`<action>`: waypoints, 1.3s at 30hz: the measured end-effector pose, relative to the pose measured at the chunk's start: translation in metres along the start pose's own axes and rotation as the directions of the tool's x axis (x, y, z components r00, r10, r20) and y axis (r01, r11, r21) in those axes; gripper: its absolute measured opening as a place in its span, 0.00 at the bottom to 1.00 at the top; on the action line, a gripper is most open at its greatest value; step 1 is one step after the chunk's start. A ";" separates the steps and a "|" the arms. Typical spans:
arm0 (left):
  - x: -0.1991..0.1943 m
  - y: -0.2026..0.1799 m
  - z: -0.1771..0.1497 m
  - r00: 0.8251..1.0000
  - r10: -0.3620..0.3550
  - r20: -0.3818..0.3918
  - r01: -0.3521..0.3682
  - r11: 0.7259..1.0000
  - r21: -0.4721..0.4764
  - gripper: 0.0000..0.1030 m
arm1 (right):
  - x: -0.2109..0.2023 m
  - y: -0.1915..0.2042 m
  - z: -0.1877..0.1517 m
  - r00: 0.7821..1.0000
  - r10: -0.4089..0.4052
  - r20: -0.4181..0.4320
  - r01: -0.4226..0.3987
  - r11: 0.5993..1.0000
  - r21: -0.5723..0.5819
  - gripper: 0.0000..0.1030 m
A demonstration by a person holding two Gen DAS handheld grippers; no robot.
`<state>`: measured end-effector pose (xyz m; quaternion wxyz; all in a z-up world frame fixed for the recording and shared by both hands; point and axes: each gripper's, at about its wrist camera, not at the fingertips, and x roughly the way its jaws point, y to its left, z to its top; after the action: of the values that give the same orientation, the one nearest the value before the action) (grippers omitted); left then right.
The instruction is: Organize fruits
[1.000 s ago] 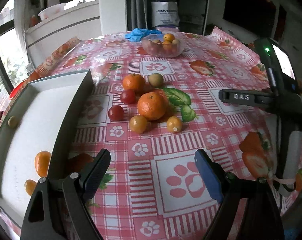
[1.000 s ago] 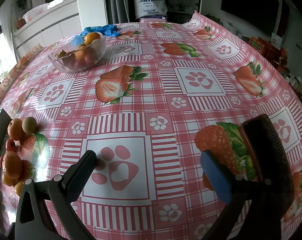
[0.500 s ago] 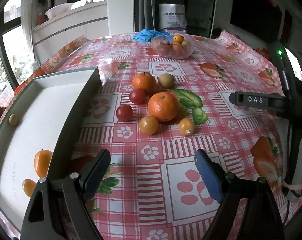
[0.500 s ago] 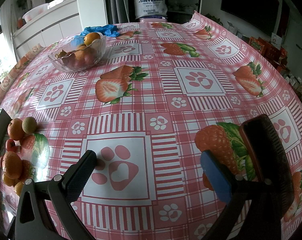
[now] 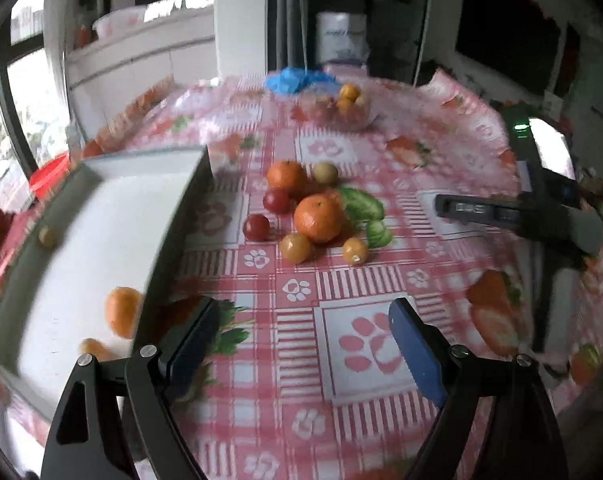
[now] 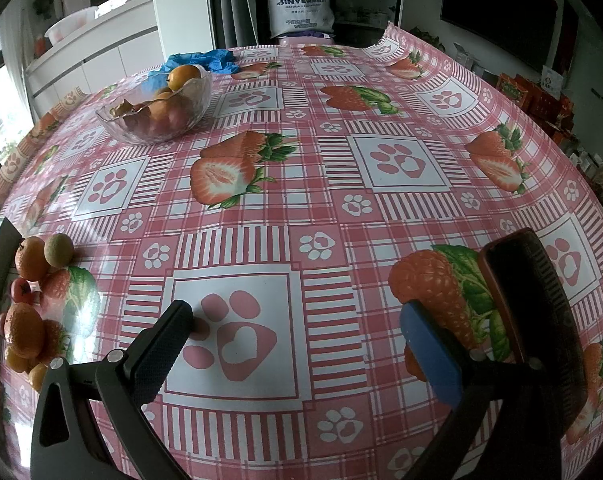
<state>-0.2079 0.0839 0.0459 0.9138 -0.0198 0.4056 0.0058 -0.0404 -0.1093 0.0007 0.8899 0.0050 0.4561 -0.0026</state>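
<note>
Lying loose ahead of left gripper (image 5: 301,336): tangerines (image 5: 317,218), cherry tomatoes (image 5: 256,227), kumquats (image 5: 295,247); grey tray (image 5: 173,240) left, glass fruit bowl (image 5: 341,110) beyond. Path unobstructed. Left jaws spread wide, empty. Right gripper (image 6: 297,340) likewise spread, empty, over tablecloth (image 6: 341,200).

Table (image 6: 381,216) covered by pink checked cloth, strawberry and paw print. Loose fruit cluster (image 5: 309,212) near centre-left: two large oranges, two red tomatoes, two small yellow-orange fruits, one greenish-brown fruit. White tray (image 5: 81,248) beside cluster, along left edge. Glass bowl (image 6: 157,114) at far side, fruit inside. Blue crumpled item (image 6: 205,60) just behind bowl.
</note>
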 end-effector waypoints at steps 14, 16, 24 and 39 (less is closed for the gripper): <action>-0.100 0.000 -0.066 0.993 -0.067 0.097 0.075 0.994 -0.076 0.85 | 0.000 -0.001 0.000 1.000 0.000 0.000 0.000 1.000 0.000 1.00; -0.104 0.005 -0.068 0.991 -0.087 0.104 0.098 0.990 -0.104 0.85 | 0.000 0.000 0.000 1.000 0.000 0.000 0.000 1.000 0.000 1.00; -0.127 0.006 -0.072 0.986 -0.069 0.151 0.085 0.991 -0.107 0.85 | 0.000 0.000 0.000 1.000 0.001 0.000 -0.001 1.000 0.000 1.00; -0.145 -0.015 -0.090 0.982 -0.054 0.180 0.075 0.991 -0.110 0.85 | 0.000 0.000 0.000 1.000 0.001 0.000 -0.001 1.000 0.000 1.00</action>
<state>-0.3716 0.0657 0.0937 0.9432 -0.0858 0.3209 0.0014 -0.0405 -0.1093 0.0008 0.8899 0.0053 0.4560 -0.0023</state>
